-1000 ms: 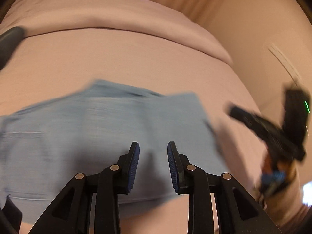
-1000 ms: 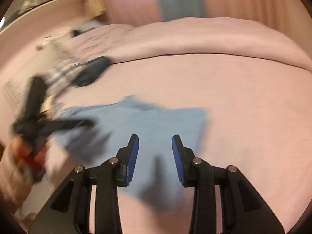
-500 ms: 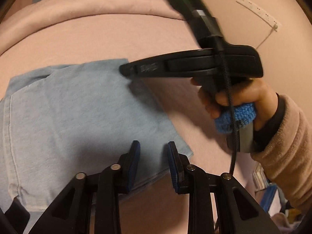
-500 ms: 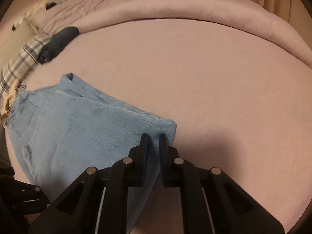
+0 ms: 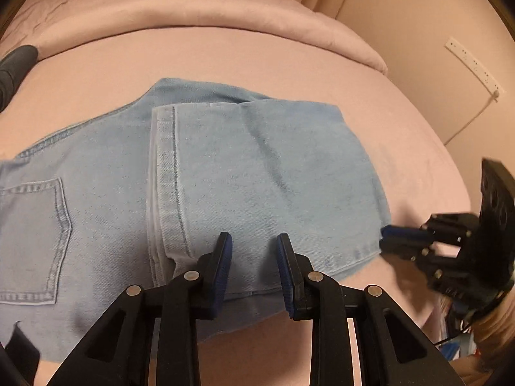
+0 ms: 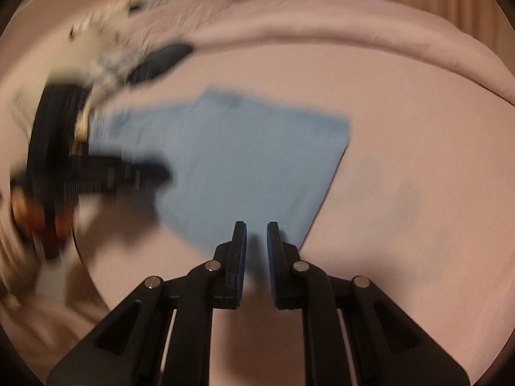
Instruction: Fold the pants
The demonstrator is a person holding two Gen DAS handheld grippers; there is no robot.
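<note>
Denim pants lie folded on the bed; left tongs and right tongs both released, holding nothing. A careless regrab could drag that top layer askew.

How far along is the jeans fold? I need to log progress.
Done: the jeans lie on the pink bed, hem end folded over toward the back pocket. In hand: nothing; the left tool and right tool are open. Left: probably another fold over the pocket end.
</note>
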